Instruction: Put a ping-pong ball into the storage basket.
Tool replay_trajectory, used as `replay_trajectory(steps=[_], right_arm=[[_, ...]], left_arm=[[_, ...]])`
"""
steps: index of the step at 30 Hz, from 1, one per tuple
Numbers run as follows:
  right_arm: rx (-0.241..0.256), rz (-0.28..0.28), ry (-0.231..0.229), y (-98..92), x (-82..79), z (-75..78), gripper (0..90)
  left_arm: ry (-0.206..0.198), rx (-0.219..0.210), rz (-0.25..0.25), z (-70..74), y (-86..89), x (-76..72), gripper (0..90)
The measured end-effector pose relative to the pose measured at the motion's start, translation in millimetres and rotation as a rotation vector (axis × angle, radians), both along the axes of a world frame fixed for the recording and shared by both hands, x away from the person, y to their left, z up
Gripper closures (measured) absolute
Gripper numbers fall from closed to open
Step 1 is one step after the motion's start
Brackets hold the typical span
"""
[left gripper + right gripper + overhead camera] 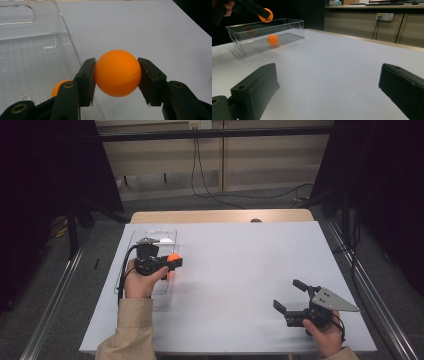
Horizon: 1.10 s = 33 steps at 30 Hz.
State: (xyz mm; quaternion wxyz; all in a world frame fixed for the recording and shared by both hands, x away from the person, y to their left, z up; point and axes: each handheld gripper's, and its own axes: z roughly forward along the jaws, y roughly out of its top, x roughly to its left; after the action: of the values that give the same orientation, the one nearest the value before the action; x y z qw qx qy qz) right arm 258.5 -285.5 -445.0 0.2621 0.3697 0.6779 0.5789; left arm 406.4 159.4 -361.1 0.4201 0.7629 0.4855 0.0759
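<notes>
My left gripper point(172, 260) is shut on an orange ball point(173, 257), held above the right rim of a clear plastic bin point(150, 238) at the table's left. In the left gripper view the ball point(117, 73) sits squeezed between both jaws, just over the bin's wall point(72, 47). A second orange ball point(58, 88) lies on the bin's floor. My right gripper point(285, 293) rests open near the front right of the table. Between its spread jaws the right gripper view shows the bin point(262, 32), the ball inside it point(273, 39) and the held ball point(266, 15).
The white tabletop point(240, 265) stretches wide between the two grippers. A wooden strip point(220, 215) edges its far side. Cables point(210, 195) trail on the floor behind, and dark curtains point(45, 170) hang at both sides.
</notes>
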Motion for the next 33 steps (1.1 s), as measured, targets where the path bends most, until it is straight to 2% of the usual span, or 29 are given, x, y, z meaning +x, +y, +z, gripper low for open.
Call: replay_trajectory(steps=[33], right_arm=[[0.000, 0.001, -0.001, -0.3, 0.1, 0.1, 1.8]], left_arm=[[-0.010, 0.013, 0.010, 1.9, 8.3, -0.2, 50.8]])
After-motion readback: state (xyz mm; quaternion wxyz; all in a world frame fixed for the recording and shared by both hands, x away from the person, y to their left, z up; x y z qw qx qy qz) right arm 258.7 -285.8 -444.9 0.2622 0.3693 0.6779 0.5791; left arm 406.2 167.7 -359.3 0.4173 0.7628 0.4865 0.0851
